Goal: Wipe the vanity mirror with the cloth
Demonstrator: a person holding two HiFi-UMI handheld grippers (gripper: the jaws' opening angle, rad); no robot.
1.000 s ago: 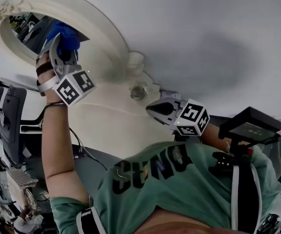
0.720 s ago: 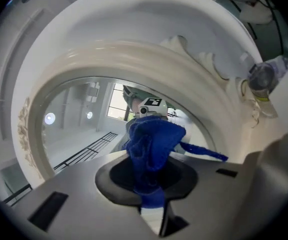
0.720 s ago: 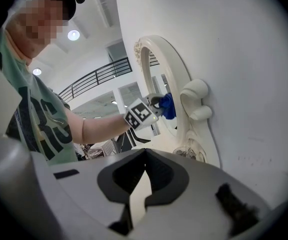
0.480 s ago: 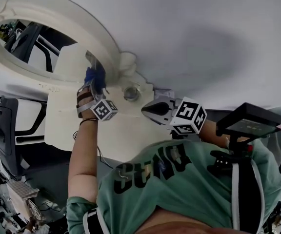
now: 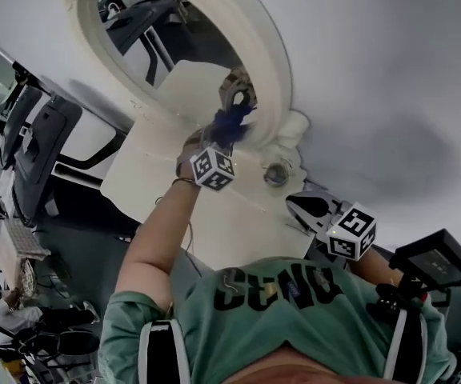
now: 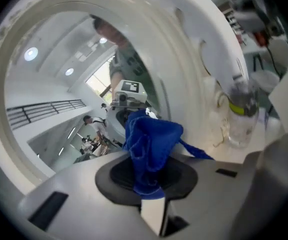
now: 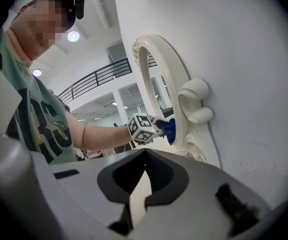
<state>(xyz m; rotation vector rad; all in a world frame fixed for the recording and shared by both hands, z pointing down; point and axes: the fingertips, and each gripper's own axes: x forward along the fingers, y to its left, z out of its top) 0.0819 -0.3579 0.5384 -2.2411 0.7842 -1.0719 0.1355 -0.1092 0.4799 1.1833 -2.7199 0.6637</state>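
Pinching crumpled blue cloth (image 6: 151, 144) by oval mirror (image 5: 182, 62)

1 mirror (image 5: 178, 50), 1 cloth (image 5: 229, 123), 1 bottle (image 6: 241, 121), 2 claws (left claw (image 6: 150, 176), right claw (image 7: 143, 179)).

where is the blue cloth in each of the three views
Head view: blue cloth just above centre, at the white mirror frame.
Left gripper view: centre, clamped in the left gripper.
Right gripper view: small, just right of centre.
Shared landmark: the white mirror frame.
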